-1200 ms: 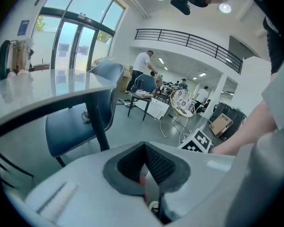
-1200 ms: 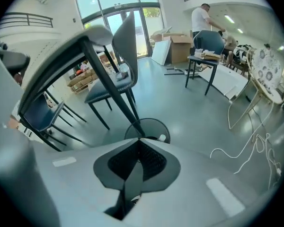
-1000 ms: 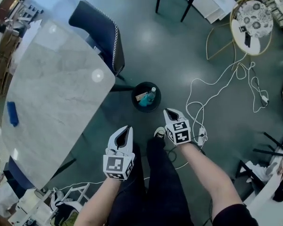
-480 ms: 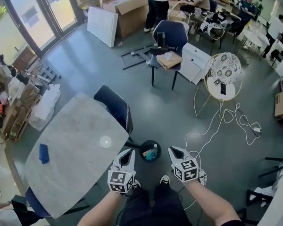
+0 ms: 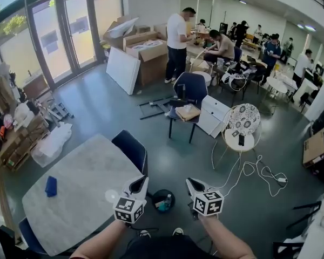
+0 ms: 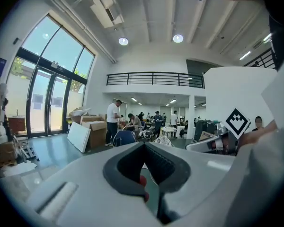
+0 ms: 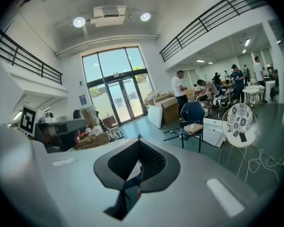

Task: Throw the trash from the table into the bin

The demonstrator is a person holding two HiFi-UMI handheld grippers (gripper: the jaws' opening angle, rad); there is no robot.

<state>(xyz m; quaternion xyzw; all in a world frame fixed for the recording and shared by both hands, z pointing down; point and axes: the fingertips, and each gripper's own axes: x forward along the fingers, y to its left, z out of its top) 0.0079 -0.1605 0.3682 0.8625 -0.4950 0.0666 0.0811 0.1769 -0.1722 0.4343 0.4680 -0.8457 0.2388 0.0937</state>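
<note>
In the head view the black bin stands on the floor between my two grippers, with a bottle and other trash inside. The marble table lies at lower left, and a small blue object rests near its left edge. My left gripper and right gripper are held side by side over the floor, pointing forward, both shut with nothing in them. The left gripper view shows its jaws pressed together against the open hall. The right gripper looks the same in its own view.
A dark blue chair stands at the table's far corner. Ahead are a round white side table, loose cables on the floor, another chair holding a box, cardboard boxes and several people at the back.
The head view has swung up from the floor to the whole hall. Both grippers stayed shut and side by side, and the bin now sits low between them.
</note>
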